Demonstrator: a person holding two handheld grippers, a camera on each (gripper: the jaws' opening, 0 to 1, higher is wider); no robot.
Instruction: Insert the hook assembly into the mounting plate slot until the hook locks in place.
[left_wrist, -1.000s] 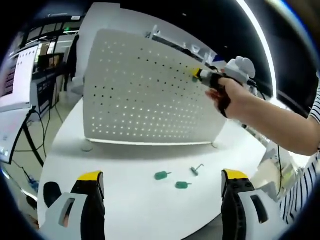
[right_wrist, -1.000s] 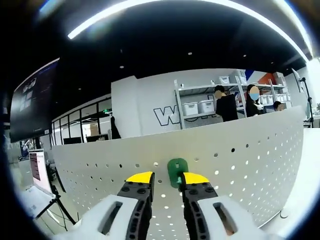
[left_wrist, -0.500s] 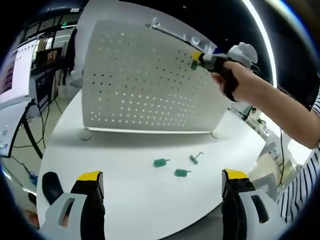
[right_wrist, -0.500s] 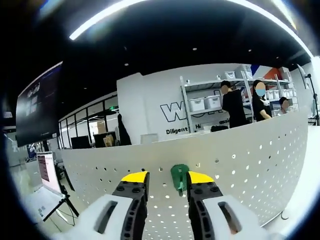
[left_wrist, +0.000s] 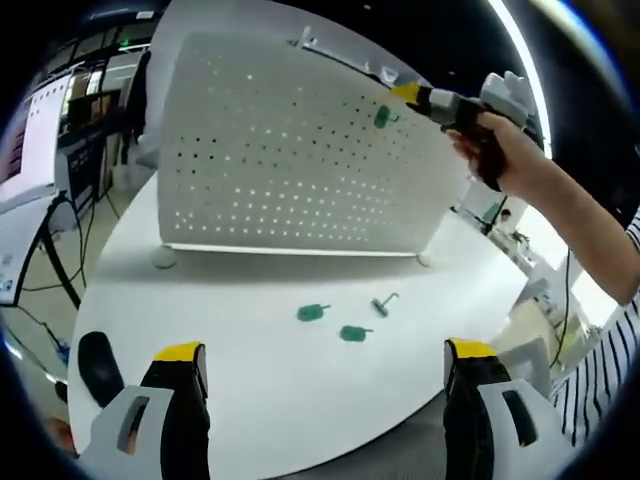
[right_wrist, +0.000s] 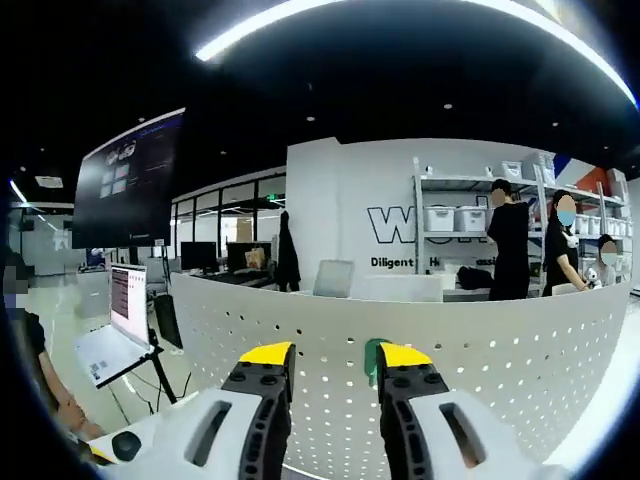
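Observation:
A white pegboard (left_wrist: 280, 150) stands upright on the round white table (left_wrist: 250, 400). A green hook assembly (left_wrist: 383, 117) sits against the board near its top right corner. My right gripper (left_wrist: 408, 94), held by a hand (left_wrist: 505, 155), hovers just up and right of it, apart from it. In the right gripper view the pegboard (right_wrist: 500, 370) fills the lower half. The green hook (right_wrist: 371, 351) peeks out beside the right jaw, and my right gripper (right_wrist: 333, 356) is open. My left gripper (left_wrist: 325, 352) is wide open over the table's near edge with nothing in it.
Two loose green hooks (left_wrist: 312, 313) (left_wrist: 352, 333) and a bare metal hook (left_wrist: 383, 303) lie on the table before the board. A dark mouse (left_wrist: 97, 365) rests at the left edge. A laptop (right_wrist: 120, 320) and people by shelves (right_wrist: 450, 250) stand behind the board.
The right gripper rose toward the board's top right, its jaws widened, and it drew back from the green hook, which stays on the board. The left gripper's camera drifted slightly.

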